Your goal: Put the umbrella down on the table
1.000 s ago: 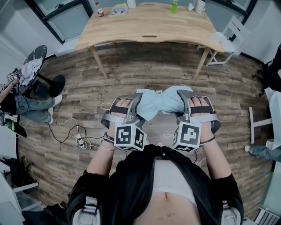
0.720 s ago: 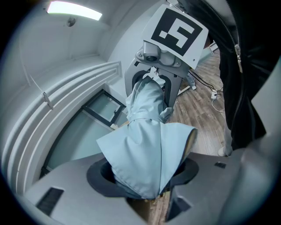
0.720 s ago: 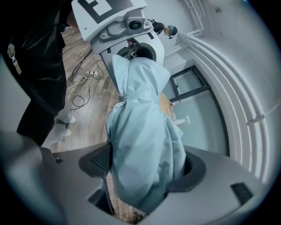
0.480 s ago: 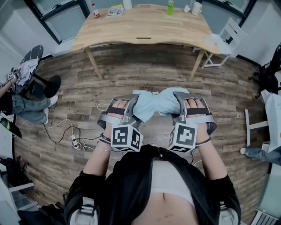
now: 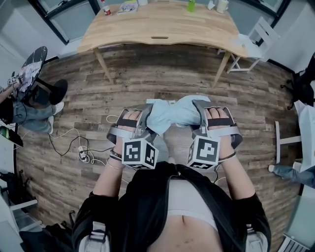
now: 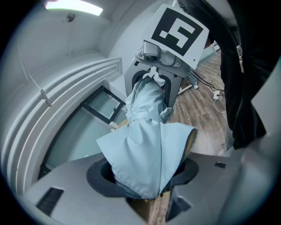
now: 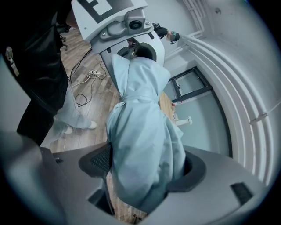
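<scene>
A folded light-blue umbrella (image 5: 172,113) hangs level between my two grippers above the wooden floor, well short of the wooden table (image 5: 162,29) at the top of the head view. My left gripper (image 5: 146,119) is shut on its left end and my right gripper (image 5: 201,117) on its right end. In the left gripper view the umbrella's cloth (image 6: 145,149) fills the left gripper (image 6: 145,178), with the other gripper's marker cube behind it. The right gripper view shows the same umbrella (image 7: 140,145), bunched in the right gripper (image 7: 140,176).
On the table's far edge stand a red-capped bottle (image 5: 104,7), a booklet (image 5: 128,7), a green bottle (image 5: 191,5) and a white mug (image 5: 222,6). A white chair (image 5: 253,47) stands at its right end. A person (image 5: 19,106) sits left; a power strip (image 5: 81,152) and cables lie on the floor.
Both grippers, still holding the umbrella, have shifted slightly left and down in the head view. The table now sits a little higher in that view.
</scene>
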A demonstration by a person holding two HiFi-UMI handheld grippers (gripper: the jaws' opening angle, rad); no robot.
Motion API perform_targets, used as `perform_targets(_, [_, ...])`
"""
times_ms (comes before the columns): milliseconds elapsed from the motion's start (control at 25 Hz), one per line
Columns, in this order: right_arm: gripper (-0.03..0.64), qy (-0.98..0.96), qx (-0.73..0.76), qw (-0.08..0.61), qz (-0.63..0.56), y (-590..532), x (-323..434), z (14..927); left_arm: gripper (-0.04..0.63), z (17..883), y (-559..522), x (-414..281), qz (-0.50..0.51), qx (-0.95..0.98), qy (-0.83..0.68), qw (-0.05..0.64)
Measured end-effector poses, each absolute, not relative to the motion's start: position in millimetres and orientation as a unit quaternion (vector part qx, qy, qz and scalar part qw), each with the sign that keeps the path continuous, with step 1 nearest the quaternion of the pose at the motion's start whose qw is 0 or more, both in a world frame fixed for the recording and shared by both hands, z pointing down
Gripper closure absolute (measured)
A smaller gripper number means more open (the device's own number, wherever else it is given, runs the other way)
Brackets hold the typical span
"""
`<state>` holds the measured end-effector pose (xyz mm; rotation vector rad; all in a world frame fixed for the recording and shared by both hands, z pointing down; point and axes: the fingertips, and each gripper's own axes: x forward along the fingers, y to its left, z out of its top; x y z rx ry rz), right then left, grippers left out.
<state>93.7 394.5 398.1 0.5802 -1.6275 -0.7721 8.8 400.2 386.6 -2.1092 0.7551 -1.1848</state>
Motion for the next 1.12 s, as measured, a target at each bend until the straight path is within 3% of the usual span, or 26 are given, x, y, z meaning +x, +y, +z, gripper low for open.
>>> perform_targets(1120, [0.233, -0.697, 0.263, 0.596, -0.299, 194.2, 64.7, 401.2, 0.345, 387.7, 193.8, -19.9, -0.447, -0.803, 0.249, 0.305])
